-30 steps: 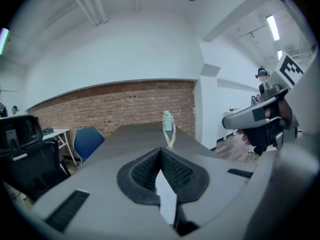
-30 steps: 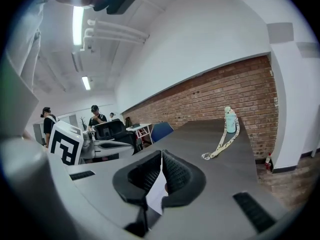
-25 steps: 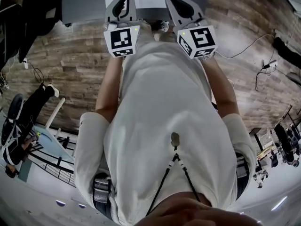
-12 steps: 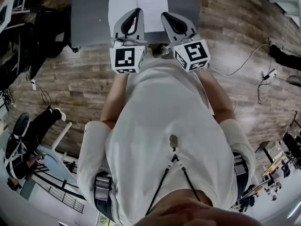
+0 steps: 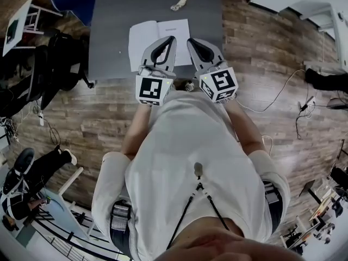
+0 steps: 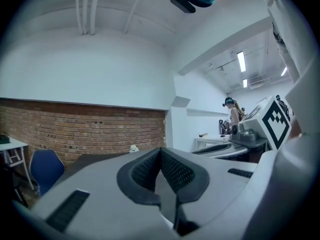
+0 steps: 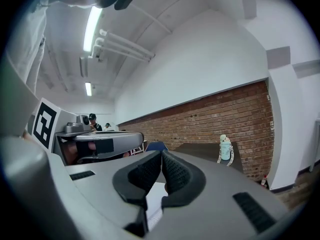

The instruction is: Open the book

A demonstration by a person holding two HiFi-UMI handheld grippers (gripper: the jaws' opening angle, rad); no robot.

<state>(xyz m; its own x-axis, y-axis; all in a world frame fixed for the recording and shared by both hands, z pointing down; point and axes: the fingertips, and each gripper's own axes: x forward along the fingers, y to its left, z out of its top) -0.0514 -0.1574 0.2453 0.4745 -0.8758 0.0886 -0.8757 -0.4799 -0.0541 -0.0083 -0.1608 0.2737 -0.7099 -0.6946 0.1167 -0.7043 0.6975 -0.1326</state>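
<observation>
Above the book [image 5: 140,43], left hand-held gripper [image 6: 160,151], right hand-held gripper [image 7: 161,154]: closed (empty).

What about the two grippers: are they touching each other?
Apart. The head view shows a strip of the white book between the left gripper and the right gripper.

Left tongs [image 6: 160,150] closed, empty, facing a brick wall [image 6: 85,130].

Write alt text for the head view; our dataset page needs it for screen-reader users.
Seen from above, a person in a white shirt holds the left gripper and right gripper side by side, both shut and empty, over a book that lies open on a dark grey table. A wood-plank floor surrounds the table.
</observation>
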